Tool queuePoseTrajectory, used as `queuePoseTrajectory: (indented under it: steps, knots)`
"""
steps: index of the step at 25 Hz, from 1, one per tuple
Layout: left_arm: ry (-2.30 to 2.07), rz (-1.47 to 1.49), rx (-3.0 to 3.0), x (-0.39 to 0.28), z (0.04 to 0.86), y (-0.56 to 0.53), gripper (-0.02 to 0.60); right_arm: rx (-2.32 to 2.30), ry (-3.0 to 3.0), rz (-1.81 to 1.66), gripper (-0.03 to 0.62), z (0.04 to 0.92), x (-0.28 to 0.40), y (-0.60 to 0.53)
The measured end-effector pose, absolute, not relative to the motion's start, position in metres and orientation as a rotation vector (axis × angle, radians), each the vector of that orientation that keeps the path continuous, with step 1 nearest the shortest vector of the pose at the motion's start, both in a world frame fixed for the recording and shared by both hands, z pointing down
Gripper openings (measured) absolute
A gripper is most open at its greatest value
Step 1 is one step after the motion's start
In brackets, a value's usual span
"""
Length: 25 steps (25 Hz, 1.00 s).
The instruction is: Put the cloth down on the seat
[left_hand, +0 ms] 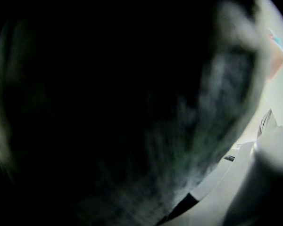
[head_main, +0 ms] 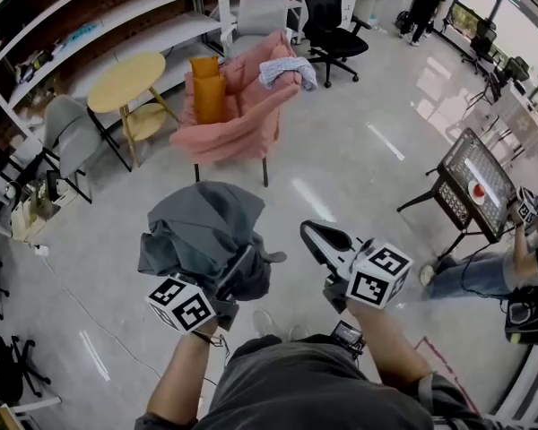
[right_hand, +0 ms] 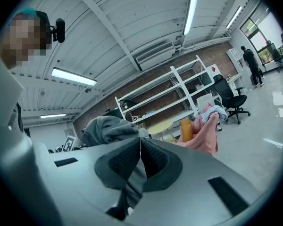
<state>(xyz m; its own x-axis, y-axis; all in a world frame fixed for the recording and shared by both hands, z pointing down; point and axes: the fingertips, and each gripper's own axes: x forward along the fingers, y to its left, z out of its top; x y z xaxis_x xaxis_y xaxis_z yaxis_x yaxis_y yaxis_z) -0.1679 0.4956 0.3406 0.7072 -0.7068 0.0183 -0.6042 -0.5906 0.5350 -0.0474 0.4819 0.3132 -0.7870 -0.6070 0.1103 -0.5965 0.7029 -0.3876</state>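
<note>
Jaws of left gripper (head_main: 238, 278) seemingly grip the bunched grey cloth (head_main: 202, 227).

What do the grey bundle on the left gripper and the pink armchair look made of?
Grey cloth: soft fabric, matte; it slumps in deep, loose folds. The fibre can't be told.
Pink armchair: matte textile upholstery, probably padded, judging by the rounded edges and lack of shine. Its legs are thin and dark, likely metal, though painted wood is possible.

The cloth (head_main: 202, 227) is dark grey, the armchair (head_main: 242, 122) pink, its cushion (head_main: 208, 97) orange, the round table (head_main: 125, 79) yellow.
</note>
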Motion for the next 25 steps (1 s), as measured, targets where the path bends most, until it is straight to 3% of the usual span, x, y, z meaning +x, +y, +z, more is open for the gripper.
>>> queuePoseTrajectory:
  steps: [14, 25]
  knots:
    - [-0.952, -0.256, 2.411, -0.212, 0.336, 0.44, 0.299, -1.057, 2.847, -0.667, 0.015, 0.311, -0.087, 0.427]
    - [-0.97, -0.23, 2.402, -0.211, 0.348, 0.389, 0.299, -1.022, 2.84, -0.685, 0.015, 0.325, -0.093, 0.374]
